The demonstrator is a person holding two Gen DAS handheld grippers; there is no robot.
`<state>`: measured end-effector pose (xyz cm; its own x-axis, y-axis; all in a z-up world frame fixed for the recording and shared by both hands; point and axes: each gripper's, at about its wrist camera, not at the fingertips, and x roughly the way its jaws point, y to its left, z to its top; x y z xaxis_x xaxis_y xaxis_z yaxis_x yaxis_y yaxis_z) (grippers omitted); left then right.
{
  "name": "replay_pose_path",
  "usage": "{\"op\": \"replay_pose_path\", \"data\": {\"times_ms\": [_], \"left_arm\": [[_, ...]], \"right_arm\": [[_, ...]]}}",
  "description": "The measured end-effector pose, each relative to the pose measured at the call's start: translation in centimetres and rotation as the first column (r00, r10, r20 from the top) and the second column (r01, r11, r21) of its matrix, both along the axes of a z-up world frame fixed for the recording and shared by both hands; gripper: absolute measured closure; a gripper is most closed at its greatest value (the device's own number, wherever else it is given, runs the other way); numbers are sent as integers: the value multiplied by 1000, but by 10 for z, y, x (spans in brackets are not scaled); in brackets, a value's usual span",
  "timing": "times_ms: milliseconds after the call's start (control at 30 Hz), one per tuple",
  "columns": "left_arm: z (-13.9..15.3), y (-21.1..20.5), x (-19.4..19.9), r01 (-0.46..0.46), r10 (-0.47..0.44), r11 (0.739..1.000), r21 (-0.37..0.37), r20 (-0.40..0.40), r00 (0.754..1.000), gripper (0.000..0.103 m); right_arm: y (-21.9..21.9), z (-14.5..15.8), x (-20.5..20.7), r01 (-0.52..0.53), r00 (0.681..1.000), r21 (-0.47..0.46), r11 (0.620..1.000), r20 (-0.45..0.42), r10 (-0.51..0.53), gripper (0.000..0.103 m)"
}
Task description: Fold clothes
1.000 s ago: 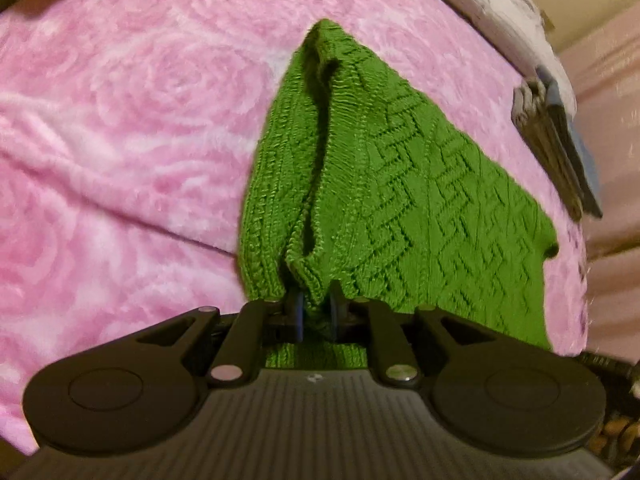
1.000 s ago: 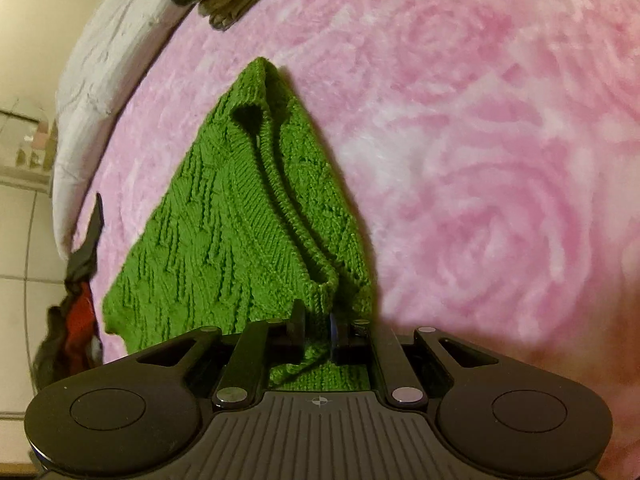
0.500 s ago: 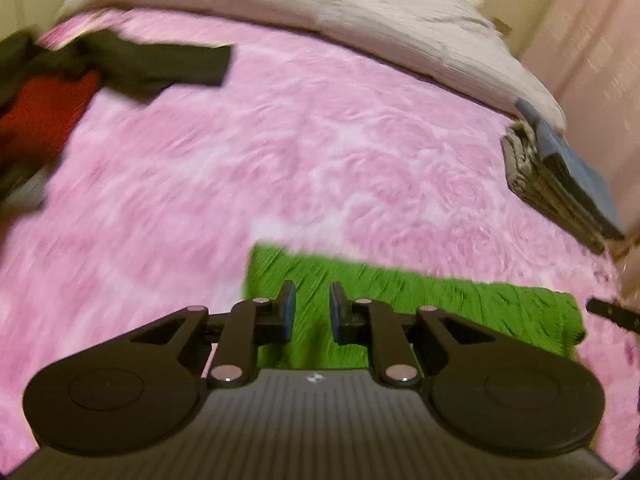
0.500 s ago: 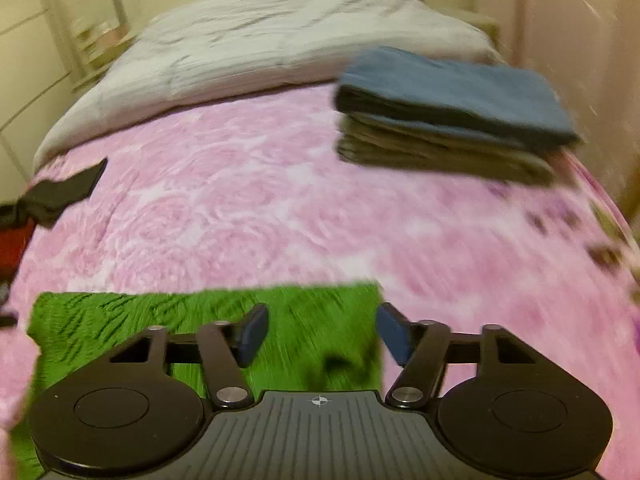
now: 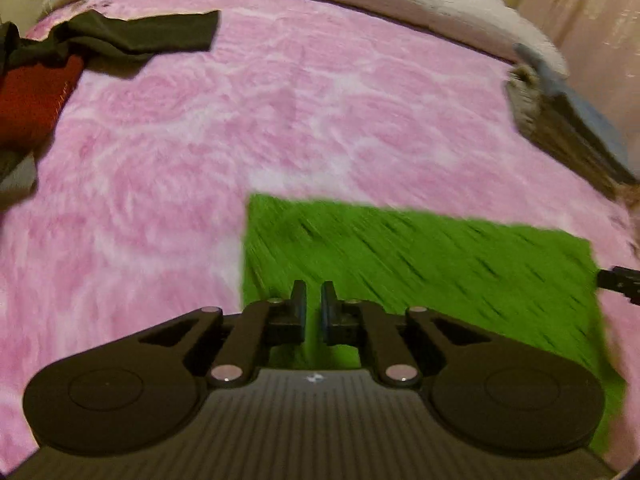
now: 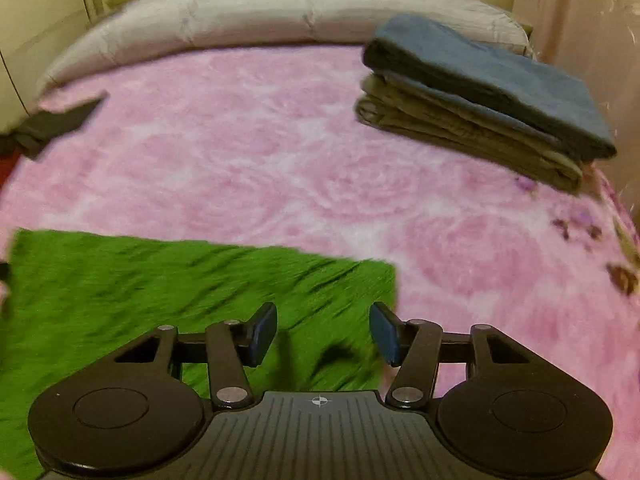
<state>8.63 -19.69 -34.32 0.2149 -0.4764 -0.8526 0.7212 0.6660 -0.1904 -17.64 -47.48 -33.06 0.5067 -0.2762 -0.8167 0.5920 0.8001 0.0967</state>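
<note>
A folded green knit garment [image 5: 420,264] lies flat on the pink bedspread [image 5: 224,128]; it also shows in the right wrist view [image 6: 160,280]. My left gripper [image 5: 313,300] hovers over its left part, fingers a narrow gap apart, holding nothing. My right gripper [image 6: 323,332] is wide open and empty over the garment's right edge. The tip of the right gripper [image 5: 618,282] shows at the garment's right edge in the left wrist view.
A stack of folded clothes, blue on olive [image 6: 480,108], sits at the far right of the bed. Unfolded dark [image 5: 132,36] and red [image 5: 32,96] clothes lie at the far left. A grey duvet [image 6: 256,12] lies across the head of the bed.
Both grippers let go of the green garment, which now lies flat and folded. Both have tilted up and pulled back. The right gripper opened wide; the left opened slightly.
</note>
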Motion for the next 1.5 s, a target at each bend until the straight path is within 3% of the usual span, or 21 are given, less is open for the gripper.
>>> {"op": "replay_pose_path", "data": {"times_ms": [133,233,367,467,567,633,700,833,967,1067,1267,1500], "left_arm": [[-6,26,-49,73,-71,997,31,-57,996,97],[-29,48,-68,53,-47,996,66,-94,994,97],[-22,44,-70,60,-50,993,100,-99,994,97],[-17,39,-73,80,-67,987,142,-97,993,94],[-13,35,-75,95,-78,978,185,-97,992,91],[-14,37,-75,52,-29,977,209,-110,993,91],[1,34,-78,38,-13,975,218,-113,994,91],[43,30,-95,11,7,962,274,-63,998,91],[94,41,-123,-75,81,970,232,-18,997,84],[129,49,-157,-135,134,966,222,18,991,78],[175,71,-227,-201,192,959,202,63,979,73],[209,81,-280,-226,207,960,168,126,970,67]], "right_arm": [[43,3,-15,-10,999,36,999,-38,11,47],[70,-1,-23,-10,995,43,999,-97,14,47],[105,-8,-32,-9,985,53,999,-174,18,47],[113,8,-35,45,992,59,997,-123,-38,47],[117,-3,-31,73,981,85,994,-185,-56,47],[118,-19,-27,69,969,88,994,-241,-46,47],[115,-10,-18,60,963,101,993,-268,-31,47],[112,28,-21,47,974,160,986,-228,-9,47],[115,83,-40,-33,980,191,981,-186,70,46],[120,120,-69,-78,986,186,979,-134,104,8],[129,169,-122,-154,984,174,973,-60,166,8],[140,191,-159,-183,979,184,966,-53,196,8]]}}
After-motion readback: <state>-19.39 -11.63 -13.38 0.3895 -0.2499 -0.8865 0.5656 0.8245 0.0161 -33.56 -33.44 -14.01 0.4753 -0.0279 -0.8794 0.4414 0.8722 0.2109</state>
